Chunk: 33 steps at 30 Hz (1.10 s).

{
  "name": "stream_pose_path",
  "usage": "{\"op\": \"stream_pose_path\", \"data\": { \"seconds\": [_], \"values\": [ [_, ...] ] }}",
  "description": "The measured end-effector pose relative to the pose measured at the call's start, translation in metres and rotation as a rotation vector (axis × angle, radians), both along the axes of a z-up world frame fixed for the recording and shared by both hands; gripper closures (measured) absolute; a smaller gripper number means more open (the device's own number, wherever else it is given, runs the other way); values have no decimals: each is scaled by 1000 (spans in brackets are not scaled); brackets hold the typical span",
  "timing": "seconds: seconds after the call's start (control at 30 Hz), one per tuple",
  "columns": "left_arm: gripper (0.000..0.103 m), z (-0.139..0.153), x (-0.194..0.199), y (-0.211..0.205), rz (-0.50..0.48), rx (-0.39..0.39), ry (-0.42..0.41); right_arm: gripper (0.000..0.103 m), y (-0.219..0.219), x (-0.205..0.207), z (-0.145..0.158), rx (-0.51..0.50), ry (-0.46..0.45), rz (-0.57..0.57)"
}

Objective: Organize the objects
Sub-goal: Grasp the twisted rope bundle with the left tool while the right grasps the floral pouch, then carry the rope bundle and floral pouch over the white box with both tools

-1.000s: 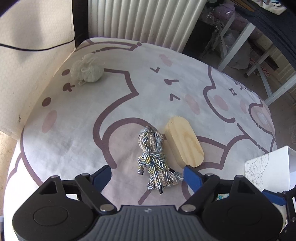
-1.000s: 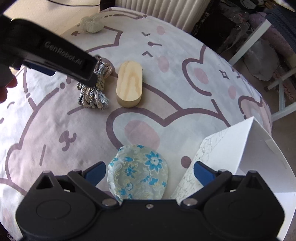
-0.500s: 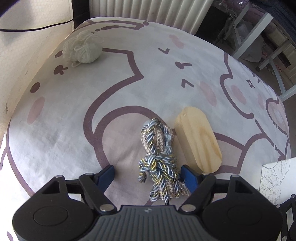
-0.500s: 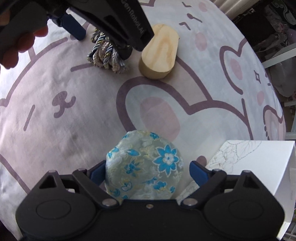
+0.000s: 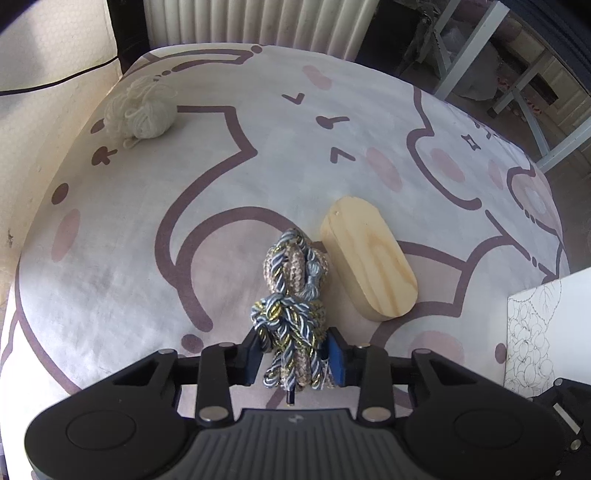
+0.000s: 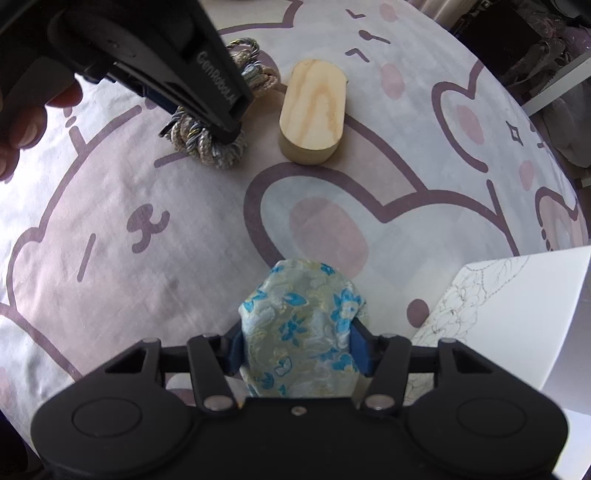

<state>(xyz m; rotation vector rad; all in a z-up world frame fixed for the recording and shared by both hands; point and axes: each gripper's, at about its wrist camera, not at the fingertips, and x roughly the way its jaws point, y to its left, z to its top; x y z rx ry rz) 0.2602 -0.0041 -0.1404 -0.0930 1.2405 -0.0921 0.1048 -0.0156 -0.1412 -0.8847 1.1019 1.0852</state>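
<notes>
Left hand-held gripper [image 5: 295,360]: closed in on the near end of the cord bundle [image 5: 293,295], its blue pads pressing the bundle from both sides.
Cord bundle: a knotted hank of blue, beige and gold twisted cord; it ran straight ahead from between the left fingers and lay on the tabletop [image 5: 221,177].
Wooden block [image 5: 367,258]: an oval slab of pale wood, just beside the cord bundle on its right and ahead of the left hand-held gripper; flat on the tabletop.
Yarn ball [image 5: 138,112]: cream wool, far ahead and to the left, near the tabletop's far edge, well apart from the rest.
Right hand-held gripper [image 6: 297,350]: closed on the fabric pouch [image 6: 301,328], pads against its two sides.
Fabric pouch: pale silky cloth with blue flowers, bunched between the right fingers; whether it touched the tabletop could not be told.
White box [image 6: 517,317]: just to the right of the right hand-held gripper, with a line drawing of flowers on its side.
Tabletop: covered with a white cloth printed with purple cartoon outlines and pink spots.
Radiator [image 5: 258,18]: white, beyond the tabletop's far edge.
</notes>
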Motion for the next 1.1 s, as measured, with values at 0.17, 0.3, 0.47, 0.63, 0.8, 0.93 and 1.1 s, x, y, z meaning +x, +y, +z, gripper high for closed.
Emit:
{"op": "stream_pose_path", "data": {
  "seconds": [0.17,0.3,0.47,0.63,0.8,0.93,1.1],
  "values": [
    [66,20,-10,14,7,26,-41,50,-18,8,18,86,47,-81],
    [66,41,-22,23,7,48,-92,50,-30,12,36,172,65,-163],
    [66,68,-41,28,-18,65,-142,50,-43,15,54,257,87,-238],
    [66,92,-64,29,-72,97,-194,50,-50,11,69,311,111,-275],
    [66,104,-87,30,-119,122,-208,50,-56,4,80,330,126,-302],
    [66,111,-102,30,-143,136,-223,50,-63,-1,89,348,123,-309],
    [66,117,-118,28,-154,143,-235,50,-75,-5,98,369,101,-334]
  ]
}}
